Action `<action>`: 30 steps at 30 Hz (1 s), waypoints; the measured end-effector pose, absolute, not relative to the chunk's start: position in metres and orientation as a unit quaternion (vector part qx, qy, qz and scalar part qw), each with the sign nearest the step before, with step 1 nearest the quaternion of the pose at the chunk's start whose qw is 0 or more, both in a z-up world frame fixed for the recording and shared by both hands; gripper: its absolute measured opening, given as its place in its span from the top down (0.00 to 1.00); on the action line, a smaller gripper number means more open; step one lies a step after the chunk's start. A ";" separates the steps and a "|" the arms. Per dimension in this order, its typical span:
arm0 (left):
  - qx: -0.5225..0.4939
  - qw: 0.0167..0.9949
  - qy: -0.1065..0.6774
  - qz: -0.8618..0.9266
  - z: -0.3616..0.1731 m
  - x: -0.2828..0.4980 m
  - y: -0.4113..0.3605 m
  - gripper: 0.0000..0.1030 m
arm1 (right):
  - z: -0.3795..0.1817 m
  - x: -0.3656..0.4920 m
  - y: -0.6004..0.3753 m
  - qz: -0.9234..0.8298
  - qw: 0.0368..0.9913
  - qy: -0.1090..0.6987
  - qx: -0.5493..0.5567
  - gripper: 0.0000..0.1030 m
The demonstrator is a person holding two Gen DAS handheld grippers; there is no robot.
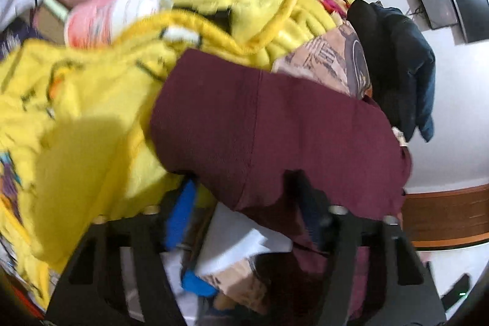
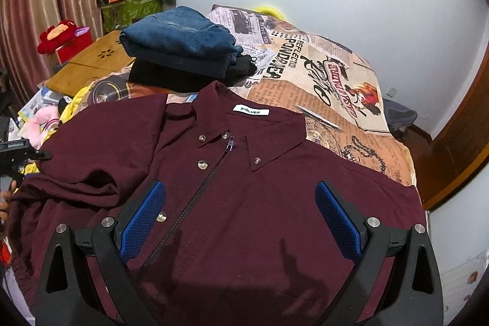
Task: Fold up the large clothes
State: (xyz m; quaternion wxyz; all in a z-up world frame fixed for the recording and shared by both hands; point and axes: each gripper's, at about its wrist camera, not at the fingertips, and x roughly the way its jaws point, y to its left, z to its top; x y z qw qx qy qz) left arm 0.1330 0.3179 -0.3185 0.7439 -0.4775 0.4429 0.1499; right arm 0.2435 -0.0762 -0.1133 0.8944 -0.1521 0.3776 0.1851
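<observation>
1. The maroon shirt (image 2: 244, 203) lies front-up on the printed bedspread (image 2: 351, 100), collar away from the camera and zip closed; laid flat like this, it looks ready for folding.
2. The shirt's sleeve (image 2: 70, 188), on the left in the right wrist view, is bunched in loose folds at the shirt's edge, probably the part to be drawn in next.
3. The right gripper (image 2: 241, 222) hovers over the shirt's chest, its blue pads (image 2: 143, 219) wide apart with nothing between them.
4. The left gripper (image 1: 244, 213) is at the shirt's sleeve side; maroon cloth lies between its fingers, but blur and cover hide whether the pads press on it, so I cannot tell its state.
5. Beyond the shirt's collar sit folded jeans (image 2: 180, 35), likely finished work.
6. Beside the sleeve lies a yellow blanket (image 1: 76, 100).
</observation>
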 end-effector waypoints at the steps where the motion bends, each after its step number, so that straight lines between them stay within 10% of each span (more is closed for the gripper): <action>1: -0.462 0.752 0.440 0.162 -0.313 0.135 0.316 0.60 | -0.113 0.244 -0.078 0.185 0.895 0.378 -0.151 0.05; 3: -0.439 0.770 0.430 0.168 -0.299 0.140 0.313 0.76 | -0.114 0.245 -0.081 0.182 0.895 0.380 -0.148 0.05; 19: -0.184 0.941 0.283 -0.030 -0.050 0.244 0.150 0.80 | -0.099 0.245 -0.138 0.154 0.912 0.366 -0.099 0.05; 30: -0.050 0.916 0.330 -0.222 -0.025 0.320 -0.062 0.80 | -0.080 0.239 -0.213 0.100 0.932 0.346 -0.051 0.05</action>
